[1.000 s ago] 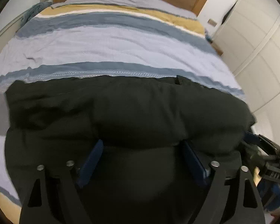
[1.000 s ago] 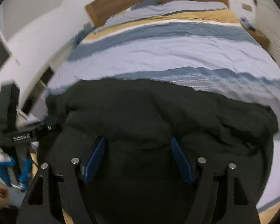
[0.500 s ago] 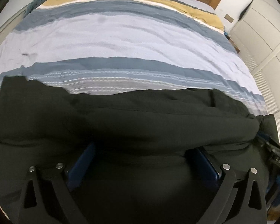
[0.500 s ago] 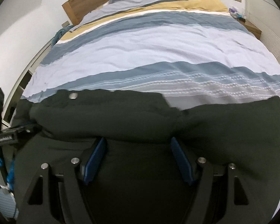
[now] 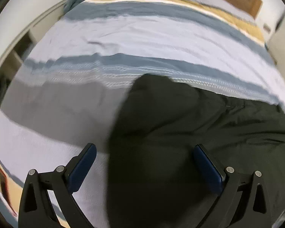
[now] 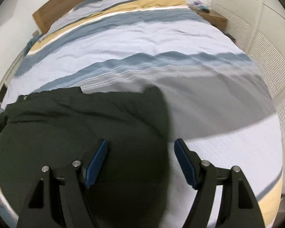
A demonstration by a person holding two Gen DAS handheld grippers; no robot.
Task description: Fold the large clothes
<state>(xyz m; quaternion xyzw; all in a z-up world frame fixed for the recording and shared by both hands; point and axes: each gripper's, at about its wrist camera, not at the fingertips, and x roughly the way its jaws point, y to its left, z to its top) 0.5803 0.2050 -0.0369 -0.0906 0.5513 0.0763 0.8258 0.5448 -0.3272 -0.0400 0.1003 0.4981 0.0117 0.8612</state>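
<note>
Garment [image 5: 190,133]: dark, bulky, already doubled over, lying on the bed [image 5: 142,38] near its foot edge, well short of the headboard [image 6: 76,5]. In the left wrist view its left end sits mid-frame; in the right wrist view its right end [image 6: 152,114] does the same. So each gripper is parked over one end of the bundle.

Left gripper [image 5: 144,163]: jaws spread wide, having just been opening. One pad is over bare duvet, the other over cloth, and neither presses on anything. Released.

Right gripper [image 6: 140,163]: jaws part-open and straddling the cloth edge, no pinch visible. Released too.

Step, as I read it: regrip both ends for the next fold.

- Come down onto the end edges and take all layers, not just the top one; puffy fabric will slip or spring back.
- Close both sides evenly, lift together and keep the edge taut so the fold lands square.
- Don't catch the duvet under the pads.
- Frames are motion-blurred, so settle before closing.

Containers: none in view. A nightstand [image 6: 212,18] stands by the bed's far right corner; the items on it are too small to identify.
</note>
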